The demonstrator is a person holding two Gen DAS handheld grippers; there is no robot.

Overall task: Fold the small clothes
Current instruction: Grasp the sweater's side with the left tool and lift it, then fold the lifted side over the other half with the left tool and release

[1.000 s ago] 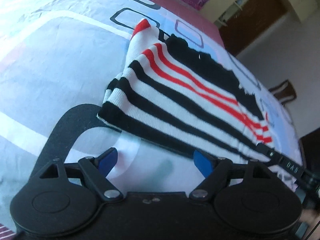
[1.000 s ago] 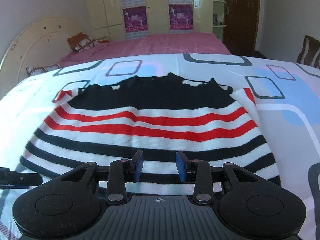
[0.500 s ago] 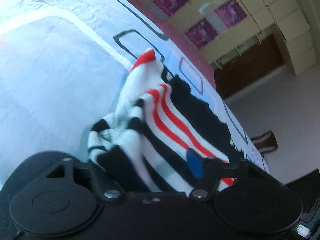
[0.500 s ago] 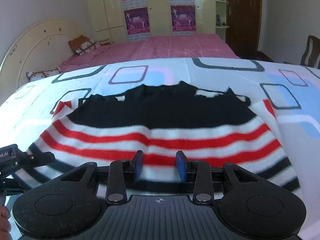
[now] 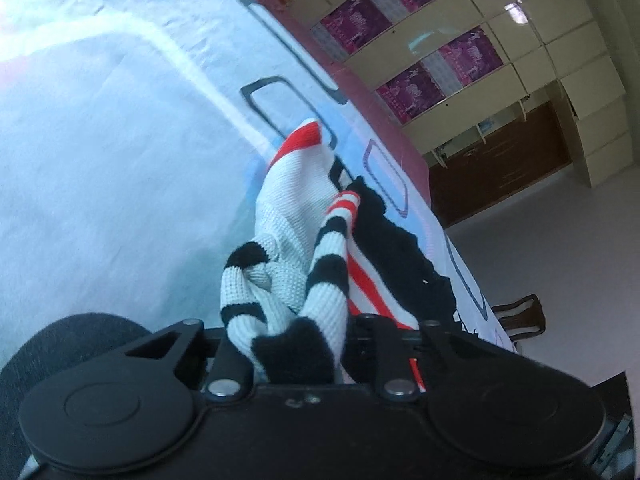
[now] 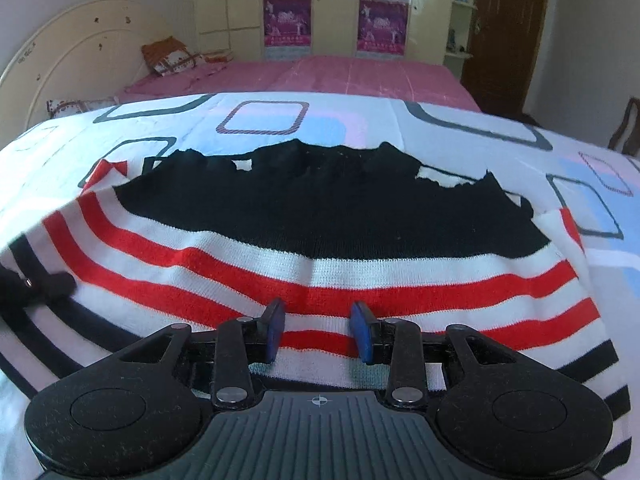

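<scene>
- One striped knit garment is laid flat on the patterned bedsheet; black band is at the far edge, red stripes in the middle, black-and-white stripes nearest the cameras.
- Long axis is judged to run side to side across the right wrist view; the jagged black edge is pointed away, toward the pink bed.
- In the left wrist view, the near left corner of the garment is seen bunched up and lifted off the sheet.
- Left gripper: jaws are closing, with a wad of black-and-white knit pressed between them; the corner is counted as held.
- Right gripper: jaws are kept narrow but parted, blue pads are hovering over a red stripe; no cloth is pinched, contact cannot be told.
- Step is judged as grasping for the first fold, only one side secured.
- Next move is judged to need a matching pinch by the right gripper at the near hem, then both corners carried toward the black edge with even lift so no skew is made.
</scene>
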